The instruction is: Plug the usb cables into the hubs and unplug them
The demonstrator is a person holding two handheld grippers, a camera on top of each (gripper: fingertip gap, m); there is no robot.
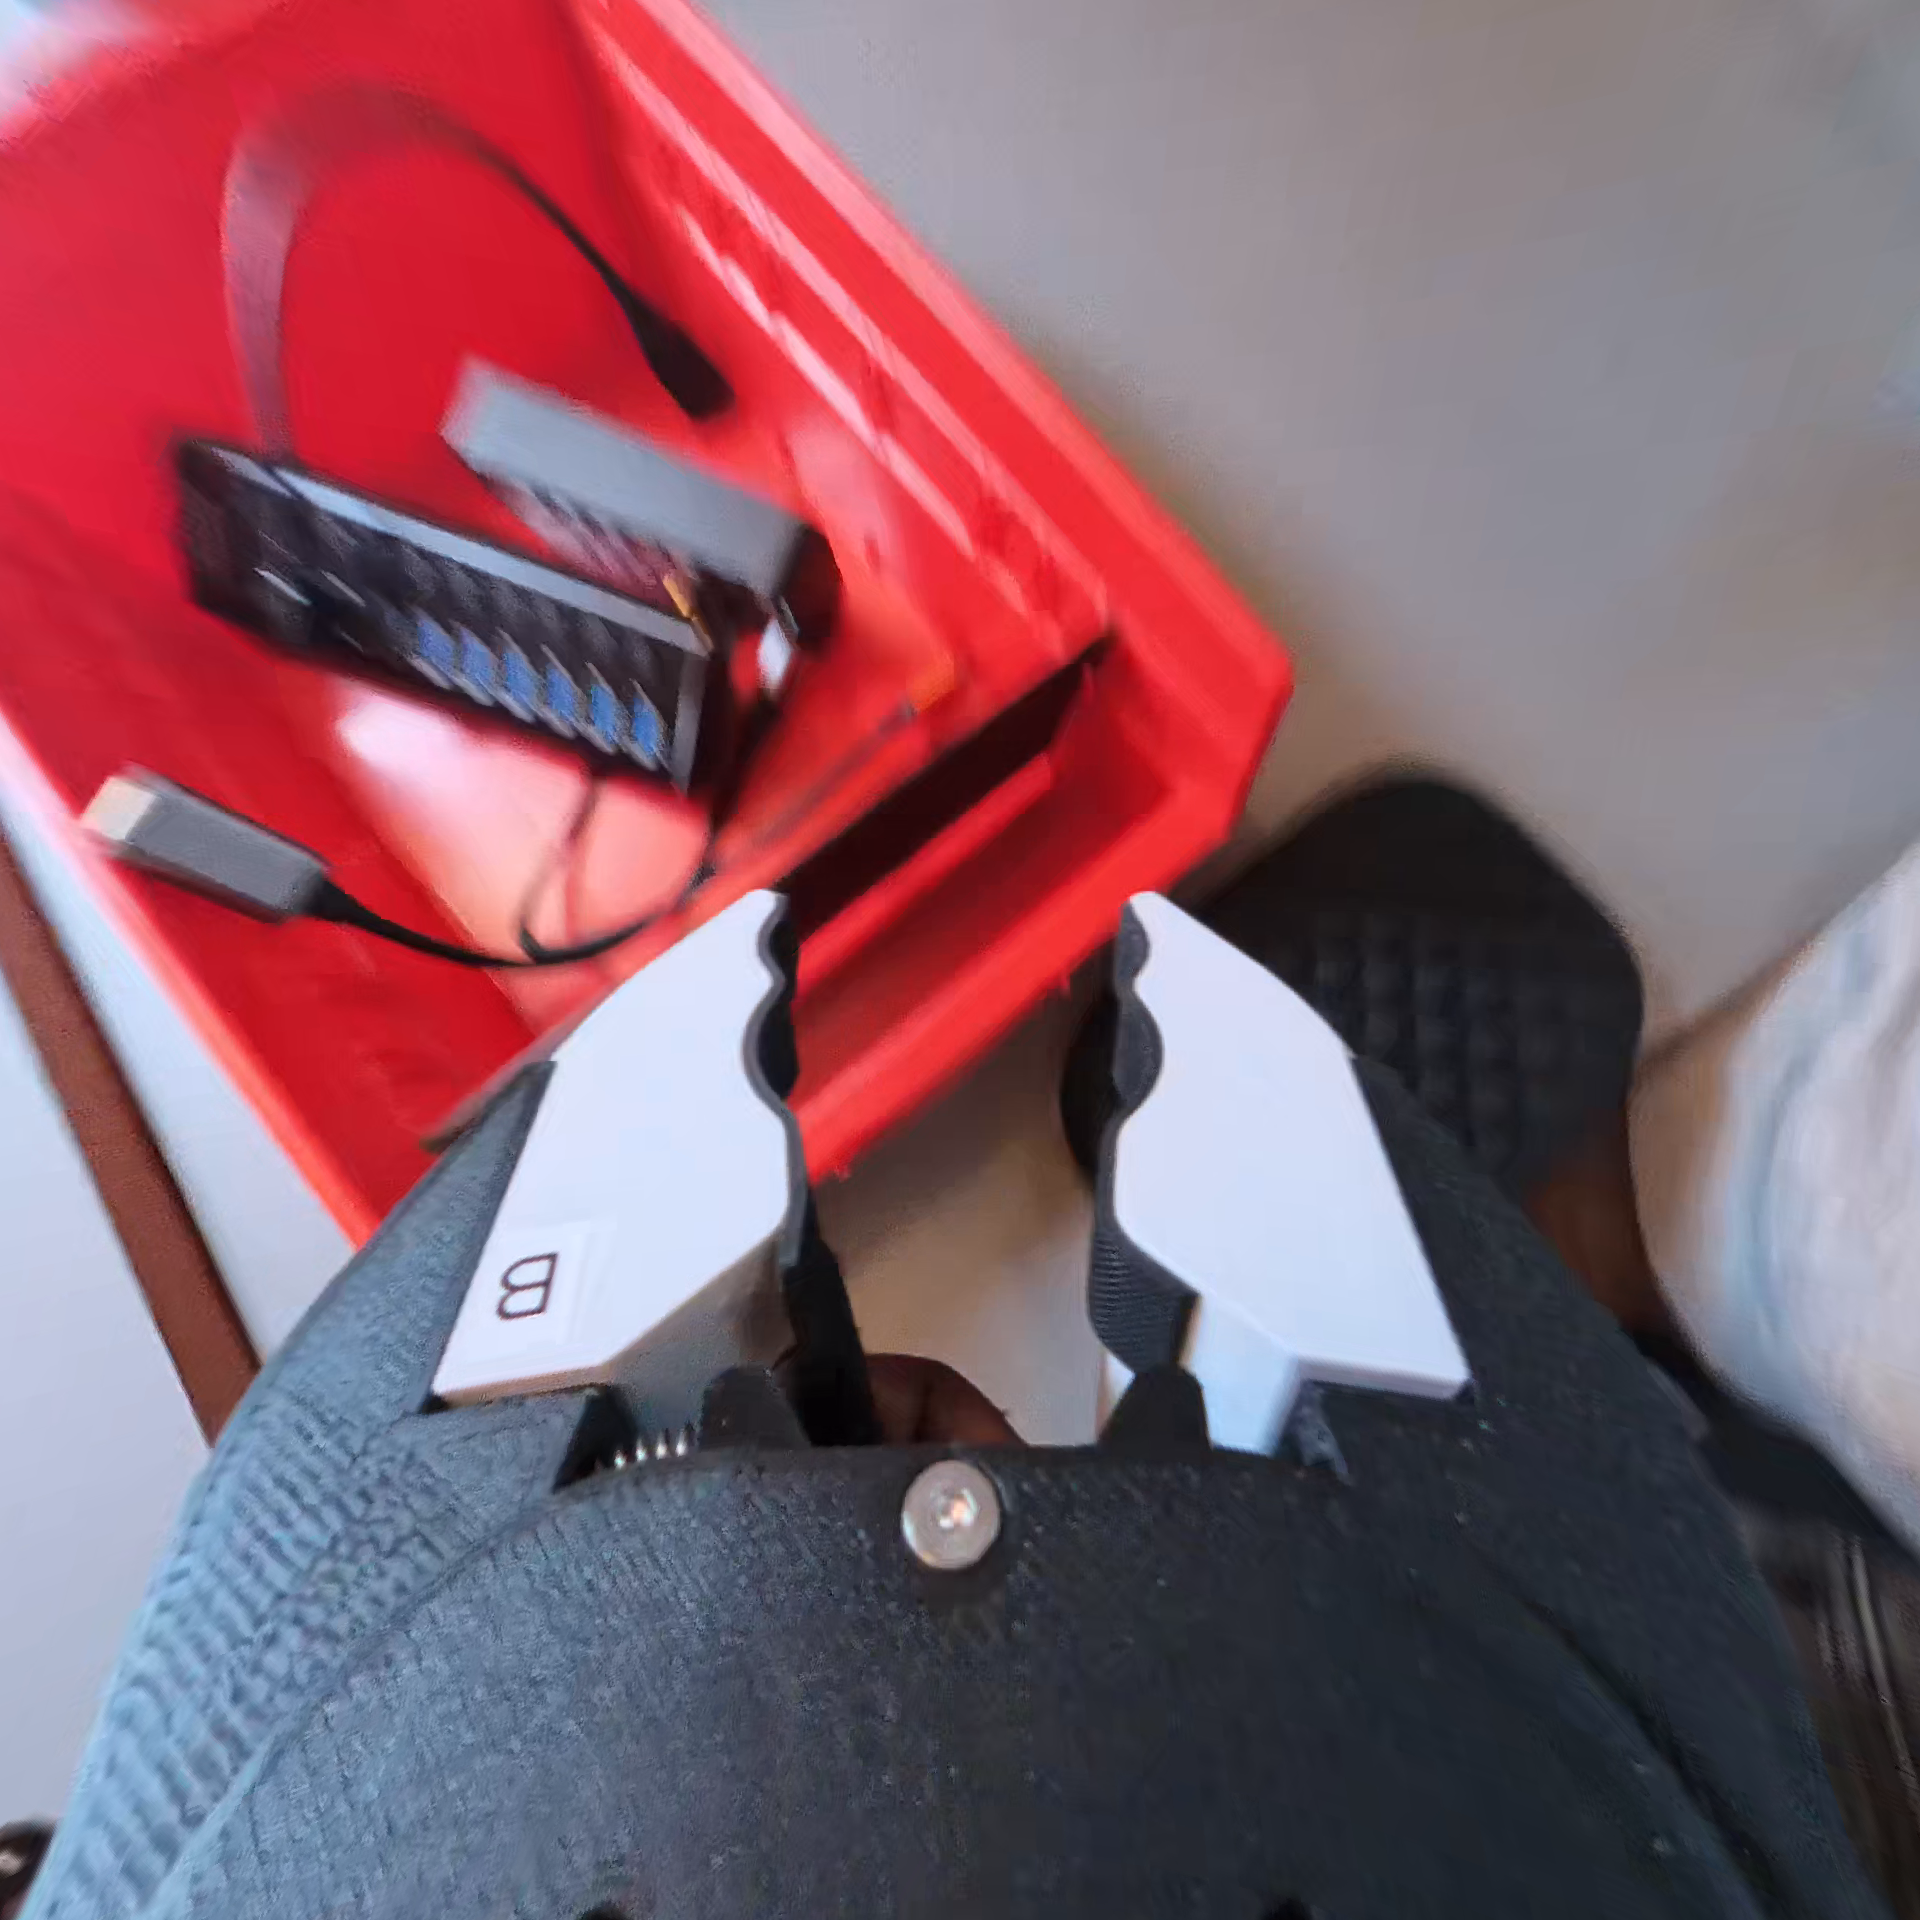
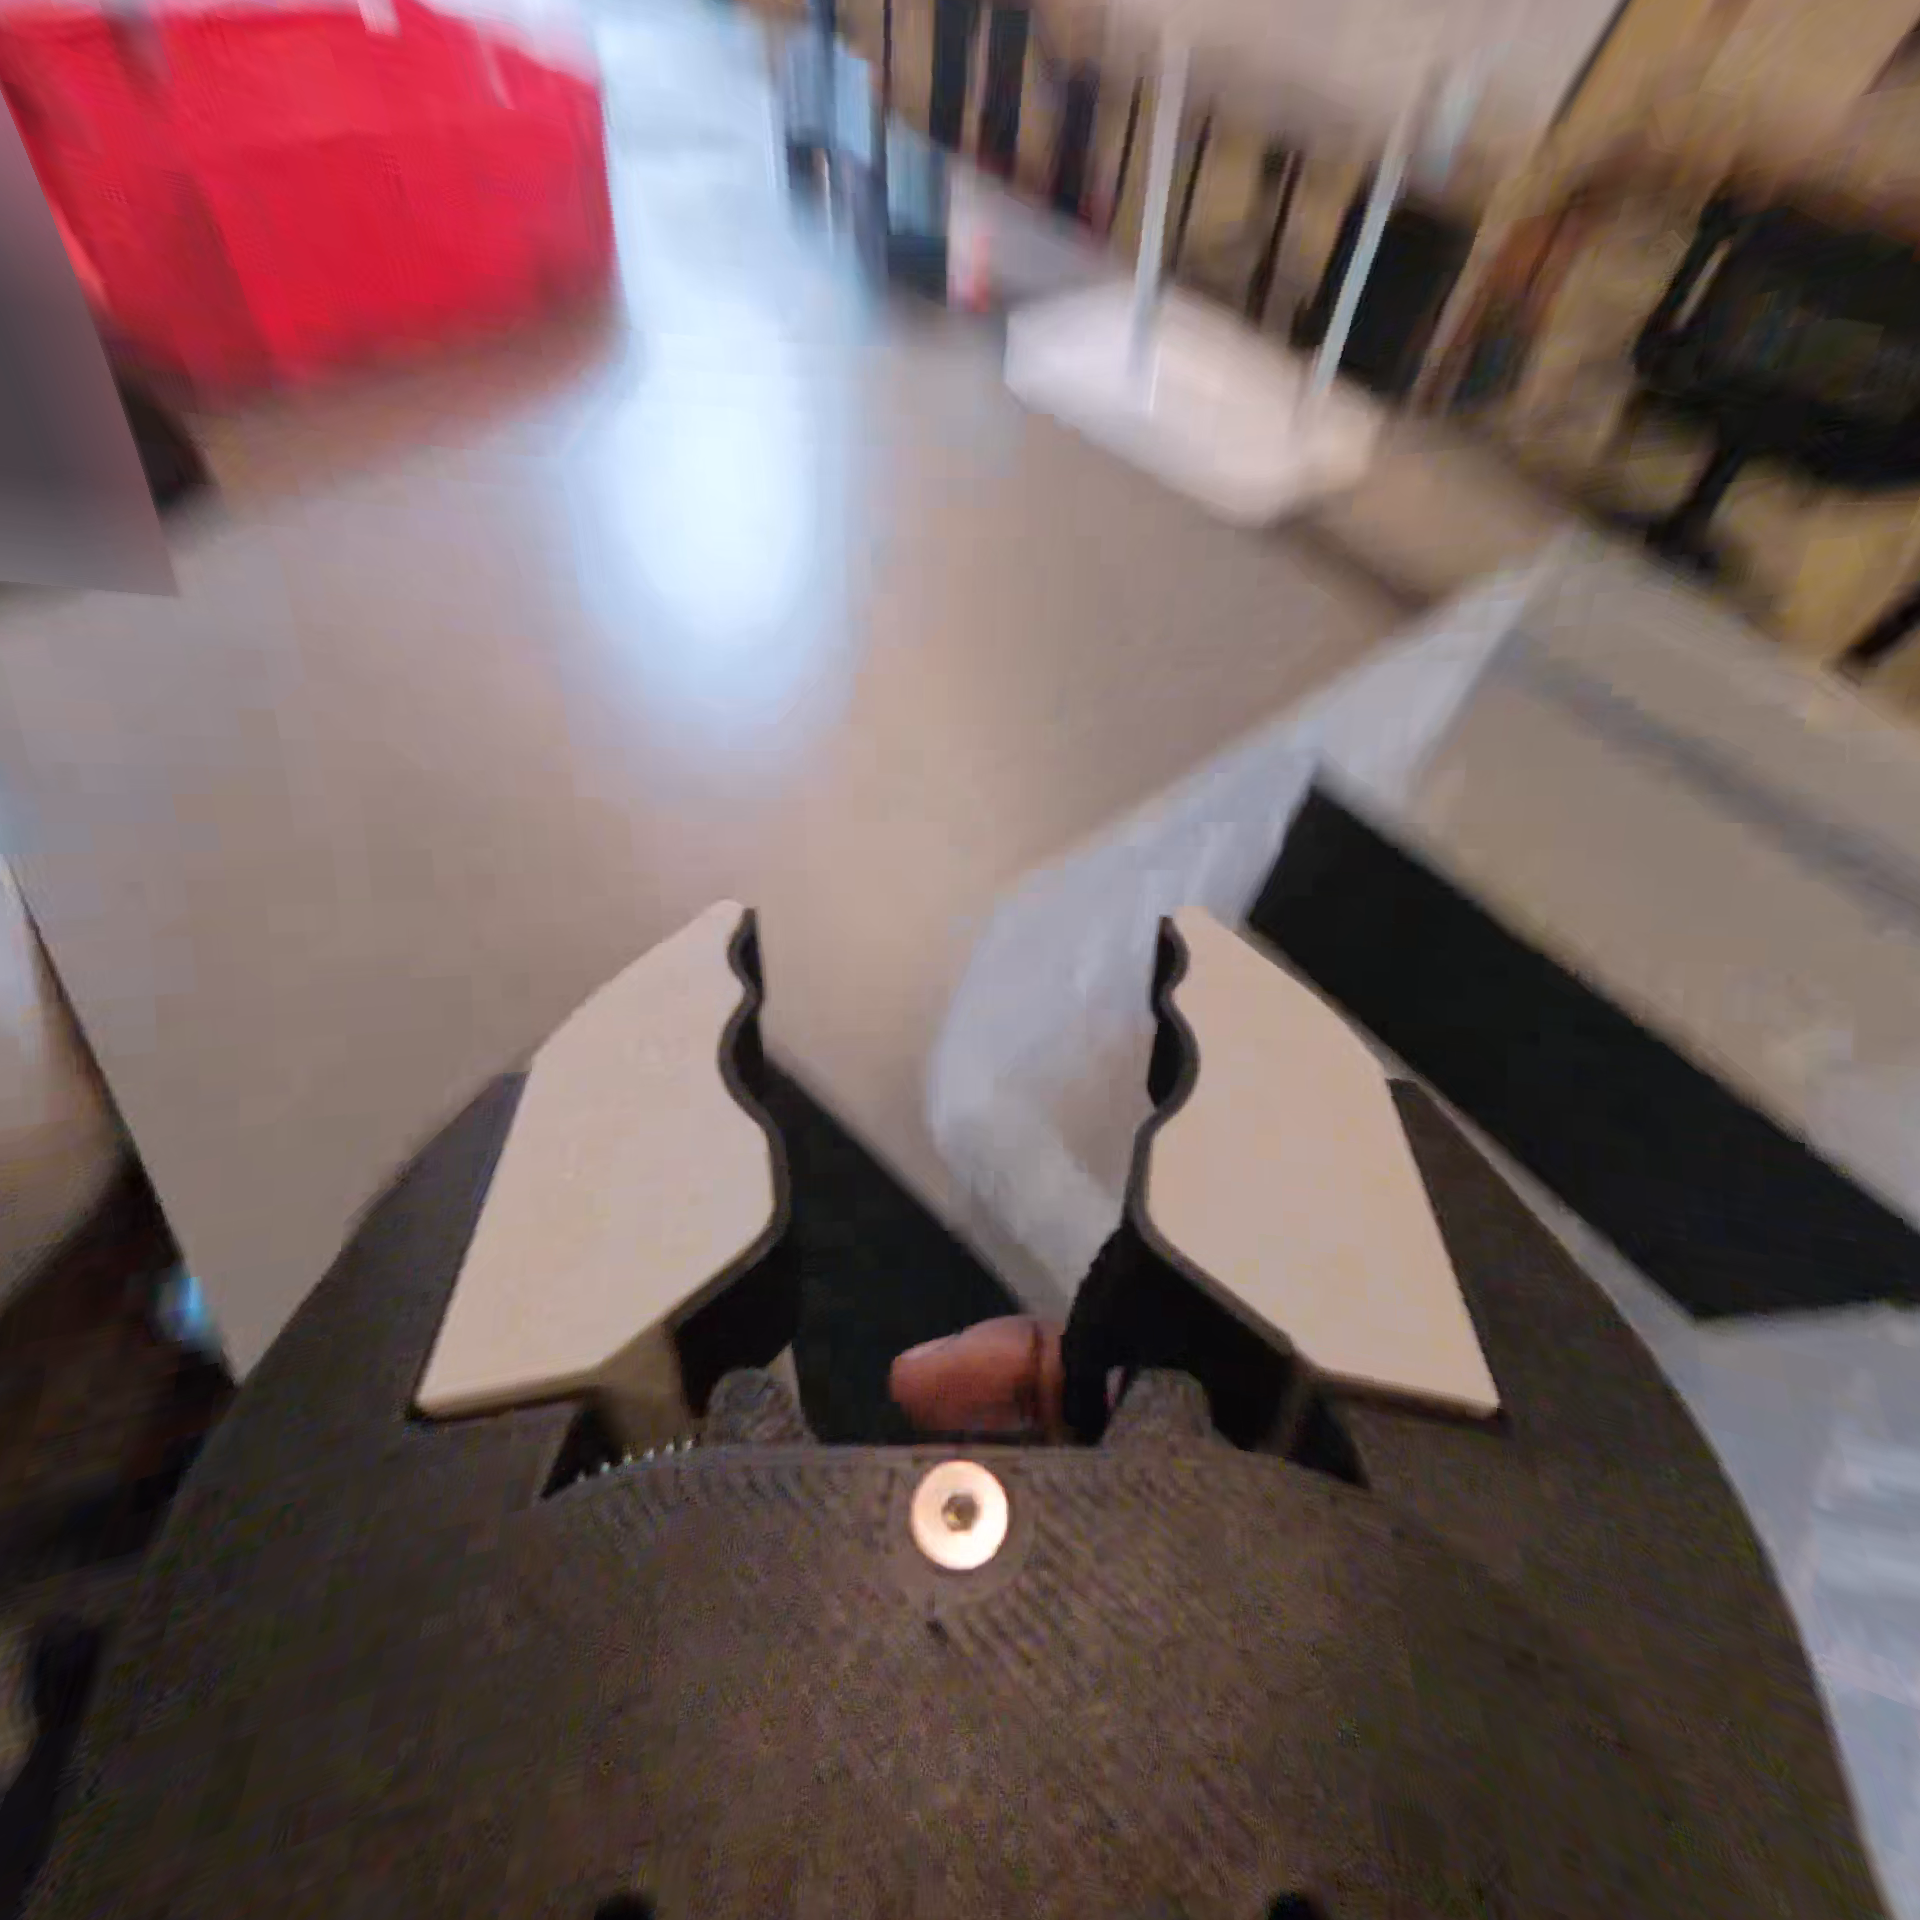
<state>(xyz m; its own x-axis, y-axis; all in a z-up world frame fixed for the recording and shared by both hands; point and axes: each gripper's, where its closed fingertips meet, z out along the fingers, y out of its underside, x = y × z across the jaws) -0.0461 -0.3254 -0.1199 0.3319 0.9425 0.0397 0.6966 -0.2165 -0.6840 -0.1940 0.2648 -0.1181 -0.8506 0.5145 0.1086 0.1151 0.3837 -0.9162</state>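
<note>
USB hubs and cables all lie inside a red bin, none of them held by either gripper.

Left gripper: jaws spread apart, nothing between them. Its white fingers hang above the near corner of the bin, one over the bin's rim, the other over the pale floor just outside it. A dark patterned shoe sits on the floor just beyond the outer finger, with a light trouser leg at the frame's edge.

Contents of the bin, from the left wrist view — the picture is motion-blurred:
- a black hub with a row of blue ports along its side, lying near the bin's middle;
- a grey hub just beside it, tilted, on the side toward the bin's wall; whether the two touch cannot be told;
- a grey USB plug with a silver tip, lying loose on the bin floor, apart from both hubs, its thin black cable curling back toward them;
- a flat black cable arching from the black hub round to a dark connector that lies free near the wall.

Right gripper: jaws likewise parted and empty. It points across bare grey floor. The red bin shows far off at the upper left, heavily blurred. A pale, blurred surface with a dark band beside it runs past the outer finger — its nature cannot be told. Furniture in the background is too smeared to identify.
</note>
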